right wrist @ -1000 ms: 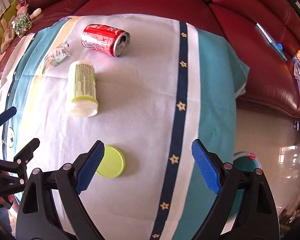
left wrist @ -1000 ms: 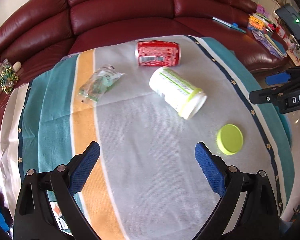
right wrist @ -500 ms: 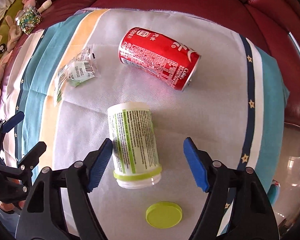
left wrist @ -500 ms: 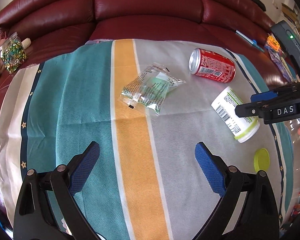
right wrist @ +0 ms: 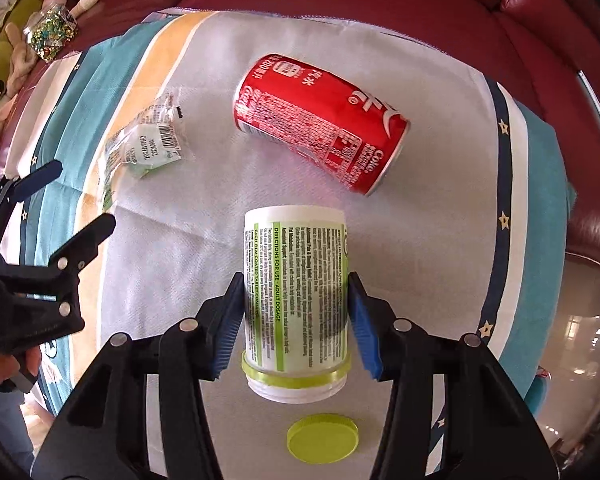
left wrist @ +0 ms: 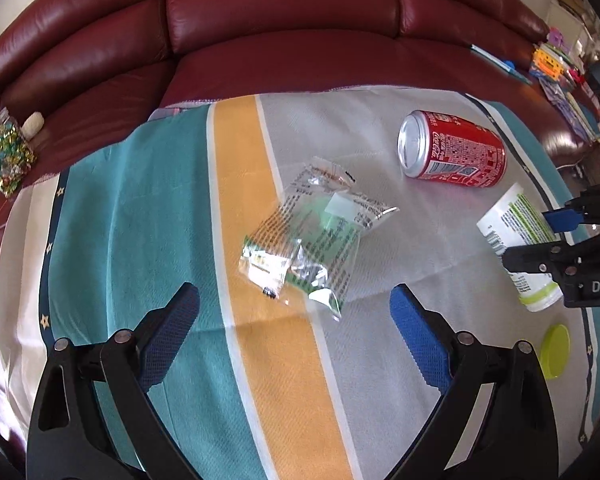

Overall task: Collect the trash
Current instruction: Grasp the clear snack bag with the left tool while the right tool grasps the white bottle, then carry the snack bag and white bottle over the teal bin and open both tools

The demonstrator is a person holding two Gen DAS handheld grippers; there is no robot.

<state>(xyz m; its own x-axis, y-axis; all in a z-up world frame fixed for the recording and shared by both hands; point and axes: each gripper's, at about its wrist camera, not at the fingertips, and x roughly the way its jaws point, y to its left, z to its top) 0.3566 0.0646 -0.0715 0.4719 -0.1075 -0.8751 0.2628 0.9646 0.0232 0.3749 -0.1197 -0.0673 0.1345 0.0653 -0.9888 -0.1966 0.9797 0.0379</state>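
A white pill bottle (right wrist: pixel 296 276) with a green label lies on its side on the striped cloth. My right gripper (right wrist: pixel 296 304) is shut on it, blue pads pressed to both sides; both show in the left wrist view, bottle (left wrist: pixel 516 236). Its green lid (right wrist: pixel 323 437) lies loose just below. A red soda can (right wrist: pixel 324 124) lies beyond the bottle, also in the left wrist view (left wrist: pixel 456 148). A crumpled clear wrapper (left wrist: pixel 312 240) lies just ahead of my open, empty left gripper (left wrist: pixel 296 324).
The striped cloth (left wrist: pixel 140 208) covers a table in front of a dark red leather sofa (left wrist: pixel 284 20). A jar of colourful bits (left wrist: pixel 4 156) sits at far left. Books and papers (left wrist: pixel 556 68) lie on the sofa at right.
My right gripper moved forward and closed on the pill bottle. My left gripper moved nearer the wrapper, which now lies just ahead of its open jaws.
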